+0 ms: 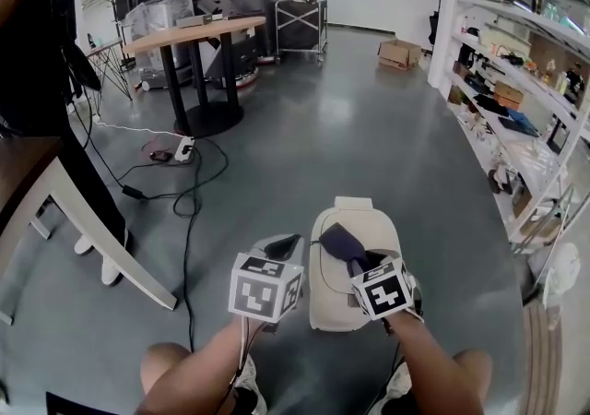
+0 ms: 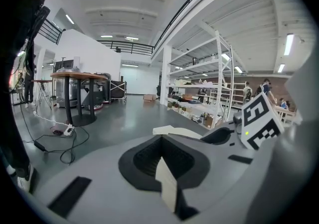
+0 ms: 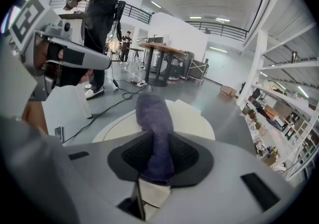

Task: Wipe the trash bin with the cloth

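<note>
The right gripper's [image 1: 358, 266] fingers are clamped on the limp dark purple cloth [image 1: 341, 242] over the lid of the cream plastic trash bin [image 1: 369, 219] on the floor. The left gripper [image 1: 281, 245] hangs beside it, fingers together and empty. The cloth looks soft and light; the bin may slide, so steady its rim.

Glossy grey floor [image 1: 350, 136] spreads around a round wooden table [image 1: 189, 32] — black cables [image 1: 189, 196] trail just before it, a cardboard box [image 1: 398, 53] sits well to its right — white shelving [image 1: 516, 72] stands further right.
</note>
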The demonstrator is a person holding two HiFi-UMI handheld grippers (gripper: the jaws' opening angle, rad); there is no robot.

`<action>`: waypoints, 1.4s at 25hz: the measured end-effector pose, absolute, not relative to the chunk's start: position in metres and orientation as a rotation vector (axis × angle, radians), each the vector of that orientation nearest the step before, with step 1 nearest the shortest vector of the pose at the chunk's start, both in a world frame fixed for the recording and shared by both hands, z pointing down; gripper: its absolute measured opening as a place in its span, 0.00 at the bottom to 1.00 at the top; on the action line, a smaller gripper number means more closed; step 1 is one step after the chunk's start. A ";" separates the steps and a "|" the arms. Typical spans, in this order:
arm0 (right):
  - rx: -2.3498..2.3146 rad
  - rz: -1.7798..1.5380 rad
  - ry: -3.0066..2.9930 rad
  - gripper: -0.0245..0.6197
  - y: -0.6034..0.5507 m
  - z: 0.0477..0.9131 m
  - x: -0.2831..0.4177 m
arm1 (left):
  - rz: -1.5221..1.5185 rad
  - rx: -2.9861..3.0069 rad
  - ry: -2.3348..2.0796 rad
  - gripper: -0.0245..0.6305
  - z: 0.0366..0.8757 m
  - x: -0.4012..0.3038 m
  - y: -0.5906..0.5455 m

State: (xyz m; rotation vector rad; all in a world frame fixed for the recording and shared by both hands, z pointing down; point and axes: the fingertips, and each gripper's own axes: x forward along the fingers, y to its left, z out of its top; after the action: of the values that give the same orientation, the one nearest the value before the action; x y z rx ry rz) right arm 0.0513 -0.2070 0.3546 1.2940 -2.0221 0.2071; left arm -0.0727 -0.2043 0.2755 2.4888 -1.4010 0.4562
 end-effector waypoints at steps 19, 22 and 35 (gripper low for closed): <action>1.395 0.242 -1.970 0.19 -0.208 0.357 0.113 | 0.458 2.476 -1.383 0.03 0.289 -0.049 -0.205; 1.418 0.257 -1.971 0.19 -0.207 0.357 0.125 | 0.478 2.480 -1.385 0.03 0.292 -0.048 -0.199; 1.484 0.256 -1.926 0.19 -0.199 0.363 0.151 | 0.498 2.473 -1.404 0.03 0.299 -0.057 -0.187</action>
State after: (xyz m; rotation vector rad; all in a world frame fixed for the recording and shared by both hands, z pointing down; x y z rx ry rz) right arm 0.1505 -0.1994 0.3630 1.4835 -1.9258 0.2555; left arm -0.0570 -0.1872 0.2990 2.4727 -1.4038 0.4984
